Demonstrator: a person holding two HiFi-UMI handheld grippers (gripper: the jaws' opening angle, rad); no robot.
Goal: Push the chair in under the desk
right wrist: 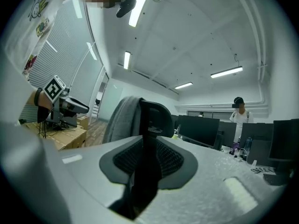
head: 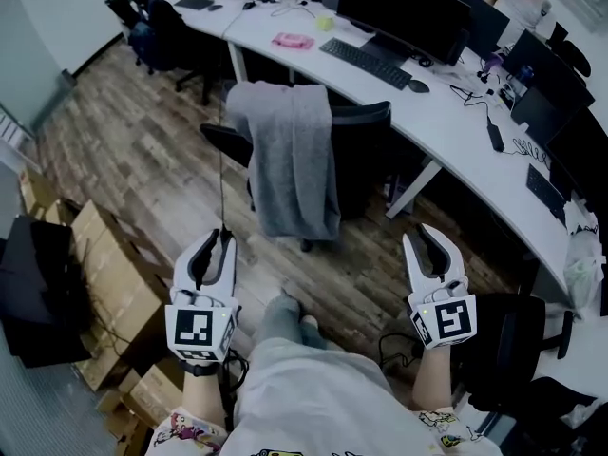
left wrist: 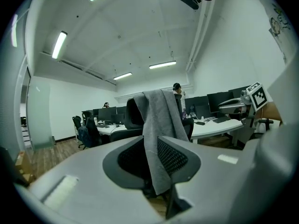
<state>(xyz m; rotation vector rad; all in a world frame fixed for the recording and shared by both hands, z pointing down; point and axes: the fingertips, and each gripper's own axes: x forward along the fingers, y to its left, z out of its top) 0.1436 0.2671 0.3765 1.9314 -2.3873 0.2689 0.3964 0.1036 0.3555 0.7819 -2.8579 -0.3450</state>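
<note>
Well short of the chair (head: 364, 145), left gripper (head: 225, 237) and right gripper (head: 424, 231) — jaws narrowly apart, empty.

Black chair (head: 366, 160), grey-draped, seemingly just beside desk (head: 442, 126)

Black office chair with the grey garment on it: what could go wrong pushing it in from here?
1. The grey garment hangs loosely over the backrest of the black office chair; a push through the cloth could slip or drag it off.
2. The slanted leg of the white desk stands close beside the chair; the chair's base may catch there.
</note>
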